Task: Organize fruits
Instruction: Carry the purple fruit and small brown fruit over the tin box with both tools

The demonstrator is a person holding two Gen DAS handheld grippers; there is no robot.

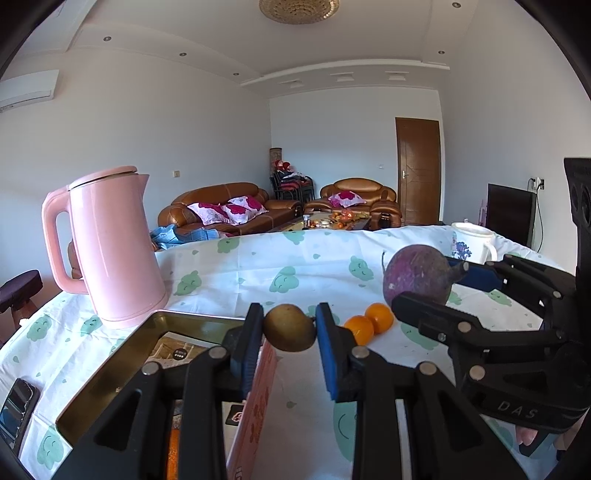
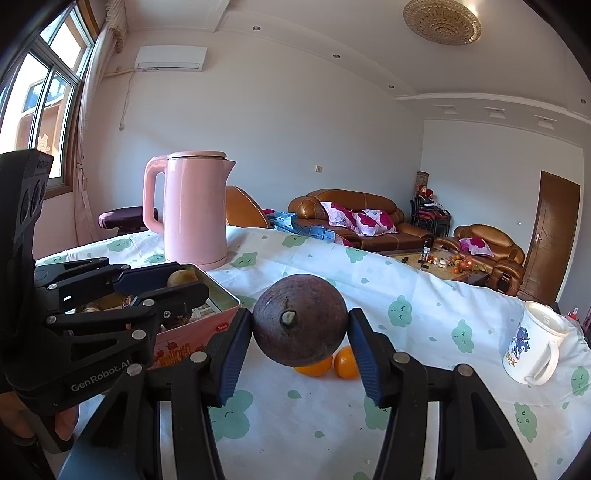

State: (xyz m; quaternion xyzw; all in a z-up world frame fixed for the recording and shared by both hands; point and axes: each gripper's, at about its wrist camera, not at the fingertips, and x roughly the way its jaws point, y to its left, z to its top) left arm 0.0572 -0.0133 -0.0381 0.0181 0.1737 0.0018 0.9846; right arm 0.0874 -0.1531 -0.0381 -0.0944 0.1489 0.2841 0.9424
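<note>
Brown kiwi point(image 1: 289, 327) and purple fruit point(image 2: 299, 319) held aloft.

You're in a home living room. Brown leather sofa point(image 2: 354, 218) with floral cushions point(image 2: 373, 221), matching armchair point(image 2: 487, 243), low coffee table point(image 2: 443, 264) crowded with small items. Wall air conditioner point(image 2: 171, 58), curtained window point(image 2: 48, 88), wooden door point(image 2: 556, 232), ornate ceiling lamp point(image 2: 441, 22). Your worktop point(image 2: 424, 295) wears a cloud-print cloth and carries a pink kettle point(image 2: 192, 206) and mug point(image 2: 532, 343).

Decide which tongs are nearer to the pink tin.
Left. The left tongs grip a brown fruit at the pink tin's edge; the right tongs hold a purple fruit further off.
</note>
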